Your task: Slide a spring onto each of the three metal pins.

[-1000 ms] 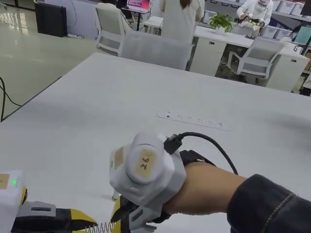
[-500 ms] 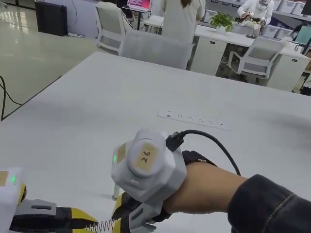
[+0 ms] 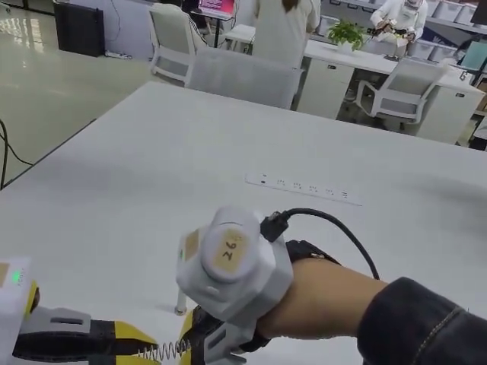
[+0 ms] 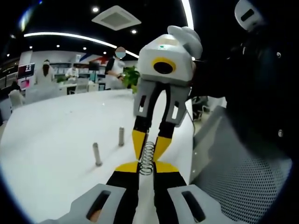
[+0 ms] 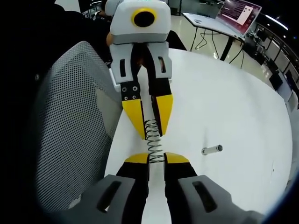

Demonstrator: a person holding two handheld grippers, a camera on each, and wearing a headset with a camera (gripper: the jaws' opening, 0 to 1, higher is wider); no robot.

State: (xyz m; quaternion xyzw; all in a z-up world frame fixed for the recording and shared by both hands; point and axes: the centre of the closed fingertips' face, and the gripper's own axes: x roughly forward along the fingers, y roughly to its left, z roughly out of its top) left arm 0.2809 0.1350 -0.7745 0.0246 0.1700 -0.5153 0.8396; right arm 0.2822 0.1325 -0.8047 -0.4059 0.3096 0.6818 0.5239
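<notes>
We hold the spring [image 4: 147, 156] by the desk's [image 3: 228, 152] near edge, left claw [image 4: 146, 167] pinching one end, right claw [image 5: 156, 158] the other, the nearest pin [image 4: 96, 154] close by, and it looks light, bendy, apt to ping loose, so grip gently near the end coils.

"26" sticker [image 3: 230, 249], right hand-held gripper [image 3: 185, 340]
</notes>
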